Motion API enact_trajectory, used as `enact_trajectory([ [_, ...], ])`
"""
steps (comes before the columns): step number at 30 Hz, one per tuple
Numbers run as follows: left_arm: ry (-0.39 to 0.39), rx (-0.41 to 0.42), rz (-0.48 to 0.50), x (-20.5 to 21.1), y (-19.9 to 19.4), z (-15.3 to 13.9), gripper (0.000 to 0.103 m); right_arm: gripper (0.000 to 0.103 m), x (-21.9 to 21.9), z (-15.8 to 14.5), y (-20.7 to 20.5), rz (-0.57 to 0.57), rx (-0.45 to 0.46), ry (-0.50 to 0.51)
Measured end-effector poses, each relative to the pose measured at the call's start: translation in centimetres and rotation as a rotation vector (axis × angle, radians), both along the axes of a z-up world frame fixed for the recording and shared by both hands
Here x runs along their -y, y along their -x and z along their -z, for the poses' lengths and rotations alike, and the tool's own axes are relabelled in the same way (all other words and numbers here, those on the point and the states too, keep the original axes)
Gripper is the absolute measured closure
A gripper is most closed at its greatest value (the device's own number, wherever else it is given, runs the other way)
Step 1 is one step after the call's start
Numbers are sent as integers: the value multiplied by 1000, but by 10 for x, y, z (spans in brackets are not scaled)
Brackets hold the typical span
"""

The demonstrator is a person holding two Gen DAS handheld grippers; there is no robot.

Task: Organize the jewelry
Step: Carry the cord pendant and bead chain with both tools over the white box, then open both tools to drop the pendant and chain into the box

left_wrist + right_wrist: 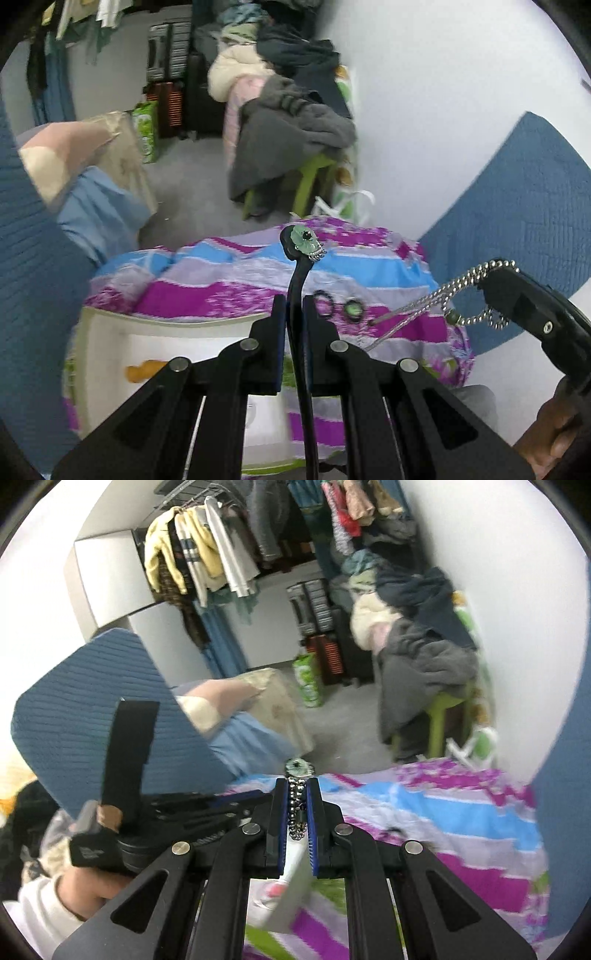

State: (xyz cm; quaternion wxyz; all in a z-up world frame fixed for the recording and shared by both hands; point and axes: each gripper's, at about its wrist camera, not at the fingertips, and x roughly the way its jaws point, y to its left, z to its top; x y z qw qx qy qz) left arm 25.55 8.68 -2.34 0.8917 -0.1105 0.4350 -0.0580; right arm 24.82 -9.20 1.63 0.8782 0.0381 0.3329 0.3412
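Jewelry mid-sort above the bed (229,273). Left tool (293,314) pinching a black stick with a green charm (303,242); right tool (298,805) squeezing a silver chain (297,797). Next, probably lowering both gently, without tangling.

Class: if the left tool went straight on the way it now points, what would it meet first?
Probably the striped purple and blue bedding, with two small rings on it just right of that line. The left tool, gripping a black stick with a green ornament, has nothing else ahead; depth is uncertain.
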Motion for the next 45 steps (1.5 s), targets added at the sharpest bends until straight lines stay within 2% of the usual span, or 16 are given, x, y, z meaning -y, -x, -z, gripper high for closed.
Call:
enact_trajectory([
  [4,7,-16,-52,-32,11,20,95,96,-43,16,4,-54,-22,44],
  [11,35,-94,-114,-72,33,71,95,96,-89,75,13,-102,-94,145],
  [18,29,-139,-130,-86,53,102,95,96,-100,123,21,-96,-132,247],
  [24,44,-151,-145,-94,64,115,96,95,-99,143,22,-65,-150,282],
  [30,68,-126,-144,-94,67,109,96,93,-98,148,21,-61,-164,272],
  [33,76,-104,-142,-90,65,100,93,70,-94,136,19,-70,-157,232],
  [34,88,-99,-142,-88,64,96,89,67,-91,131,19,-72,-144,223],
  [36,123,-67,-133,-83,61,89,64,67,-86,120,19,-70,-117,221],
  [37,129,-55,-132,-80,60,86,61,67,-79,114,19,-65,-98,215],
  [41,166,-19,-86,-52,50,78,60,67,-42,97,16,-18,-49,184],
  [45,175,0,-40,-17,40,75,60,67,8,96,7,70,-31,175],
])
